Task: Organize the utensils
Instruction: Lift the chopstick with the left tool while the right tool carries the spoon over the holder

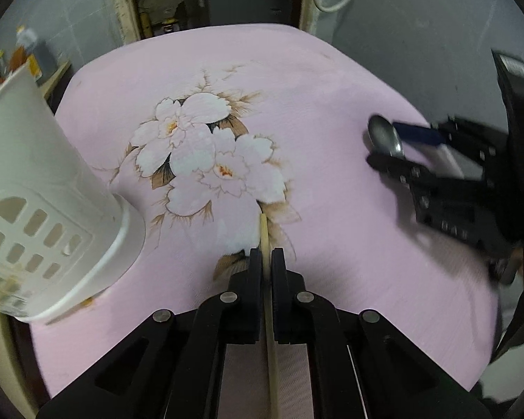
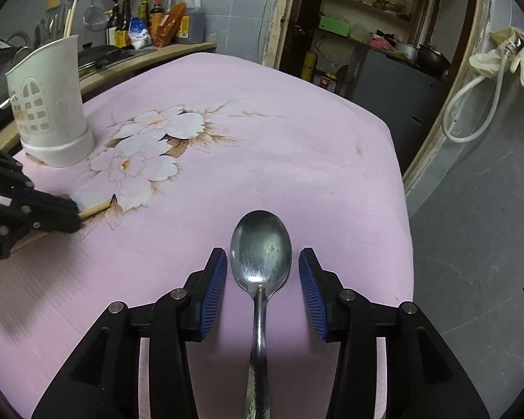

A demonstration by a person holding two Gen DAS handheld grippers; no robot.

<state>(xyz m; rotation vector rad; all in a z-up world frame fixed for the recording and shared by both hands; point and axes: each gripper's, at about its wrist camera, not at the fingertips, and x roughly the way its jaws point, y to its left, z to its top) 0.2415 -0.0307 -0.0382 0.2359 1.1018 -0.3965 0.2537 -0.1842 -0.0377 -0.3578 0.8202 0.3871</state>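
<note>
Right under my left gripper (image 1: 267, 256), a pale wooden chopstick (image 1: 264, 234) runs between the fingers, which are pinched narrow on it; its tip pokes out ahead over the pink flowered tablecloth (image 1: 332, 104). I can't tell whether it is lifted clear of the cloth yet. My right gripper (image 2: 261, 269) is spread wide, its blue pads (image 2: 211, 289) flanking the bowl of a steel spoon (image 2: 261, 248) that lies flat on the cloth, handle running back between the fingers; neither pad touches it. Farther off, at the left side of the table, stands the white utensil holder (image 2: 49, 104) with a cut-out window pattern, something tan standing up inside it. I judge this to be the pickup step: chopstick gripped, spoon only straddled. Next I'd close the right fingers, preferably on the thinner handle, then carry each piece to the holder and drop it in upright.
</note>
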